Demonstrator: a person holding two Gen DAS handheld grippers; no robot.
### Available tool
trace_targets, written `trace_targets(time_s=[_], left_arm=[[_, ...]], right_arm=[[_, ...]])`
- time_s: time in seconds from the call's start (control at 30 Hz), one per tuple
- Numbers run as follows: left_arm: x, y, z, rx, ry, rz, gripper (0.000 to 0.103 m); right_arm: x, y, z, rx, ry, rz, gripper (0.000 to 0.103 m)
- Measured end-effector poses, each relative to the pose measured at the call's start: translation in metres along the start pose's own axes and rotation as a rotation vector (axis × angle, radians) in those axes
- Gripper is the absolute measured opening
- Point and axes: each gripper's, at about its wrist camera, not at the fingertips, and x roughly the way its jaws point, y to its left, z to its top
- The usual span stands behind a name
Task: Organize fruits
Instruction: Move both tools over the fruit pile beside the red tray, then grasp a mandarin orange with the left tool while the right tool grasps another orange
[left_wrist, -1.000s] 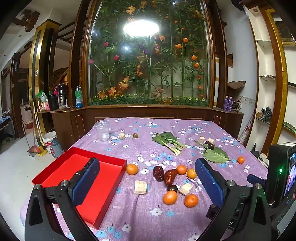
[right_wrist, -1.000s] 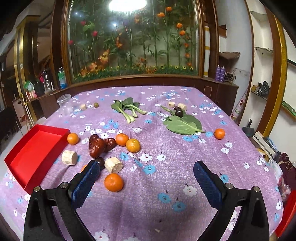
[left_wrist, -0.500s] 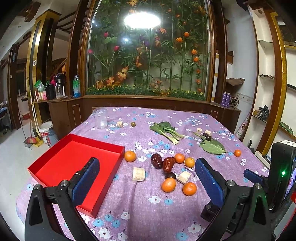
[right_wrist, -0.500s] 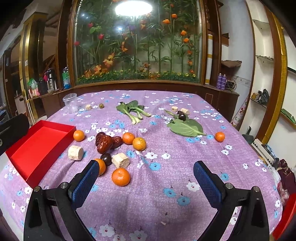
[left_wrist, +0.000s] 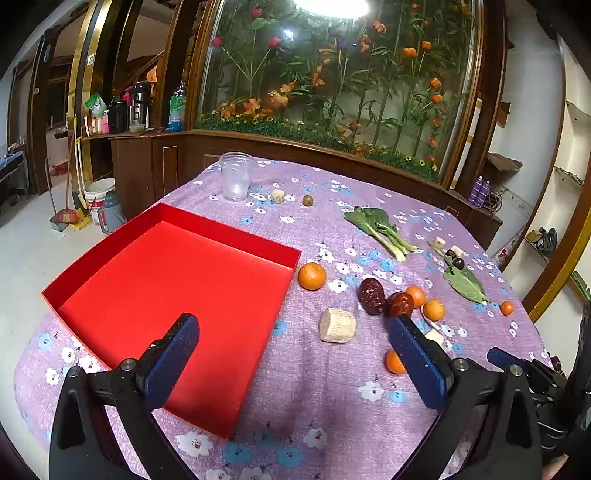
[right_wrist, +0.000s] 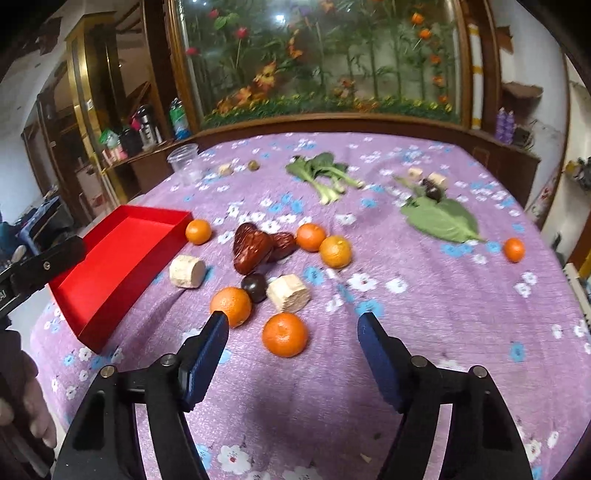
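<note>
Still nothing sorted: the tray (left_wrist: 177, 280) lay empty.
Right gripper (right_wrist: 291, 334) was closing around a near orange (right_wrist: 284, 334), untouched; left gripper (left_wrist: 291, 354) wide, empty.

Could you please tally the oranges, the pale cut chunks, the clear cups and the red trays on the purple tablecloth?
Oranges: 6
Pale chunks: 5
Clear cup: 1
Red tray: 1
Total: 13
</note>
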Motion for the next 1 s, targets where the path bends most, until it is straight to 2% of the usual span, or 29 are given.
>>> trace_targets(time_s=[0.27,0.3,0.37,0.4,0.63,0.87,1.0], left_arm=[[0.009,-0.028,-0.008,0.115,0.013,-0.002,0.1],[0.01,-0.032,-0.01,0.132,0.018,-0.009,0.095],[0.014,-0.04,-0.012,0.16,0.038,-0.032,0.087],[0.016,-0.044,-0.013,0.171,0.05,-0.038,0.084],[0.022,-0.051,-0.018,0.195,0.069,-0.043,0.083],[0.038,-0.055,-0.024,0.197,0.113,-0.085,0.082],[0.059,-0.058,-0.026,0.171,0.186,-0.169,0.065]], right_arm=[[0.022,0.004,0.0,-0.032,0.062,-0.01,0.076],[0.025,0.005,0.0,-0.036,0.075,-0.013,0.074],[0.033,0.004,0.0,-0.043,0.108,-0.01,0.057],[0.038,0.004,0.0,-0.046,0.128,-0.004,0.054],[0.048,0.001,-0.004,-0.026,0.166,0.046,0.037],[0.046,-0.002,-0.006,-0.01,0.17,0.075,0.037],[0.042,-0.004,-0.009,-0.005,0.172,0.089,0.037]])
